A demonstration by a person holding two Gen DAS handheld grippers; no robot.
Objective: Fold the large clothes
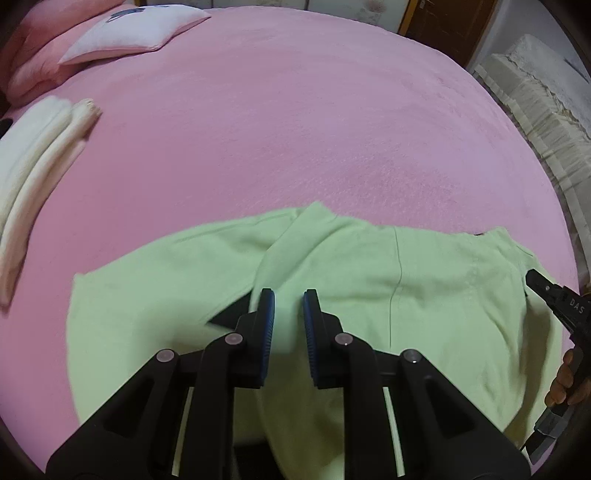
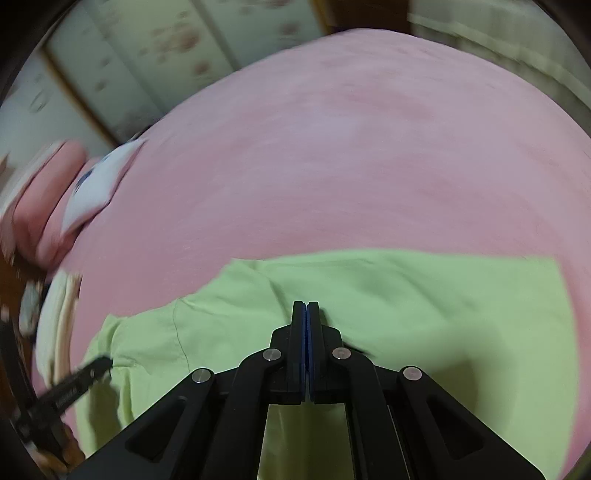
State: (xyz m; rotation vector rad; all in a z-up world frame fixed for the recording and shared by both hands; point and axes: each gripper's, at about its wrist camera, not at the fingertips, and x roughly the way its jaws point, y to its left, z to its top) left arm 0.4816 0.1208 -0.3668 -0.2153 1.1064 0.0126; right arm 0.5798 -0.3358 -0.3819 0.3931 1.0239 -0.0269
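A large light-green garment lies spread on the pink bed, partly folded over itself. My left gripper hovers over its middle with the jaws apart and nothing between them. My right gripper has its jaws pressed together over the green garment; whether cloth is pinched between them is hidden. The right gripper also shows at the garment's right edge in the left wrist view. The left gripper shows at the garment's left edge in the right wrist view.
Folded white cloths lie at the bed's left side. Pink and white pillows sit at the far left. A cream sofa or cushion stands beyond the bed's right edge. Wardrobe doors stand behind the bed.
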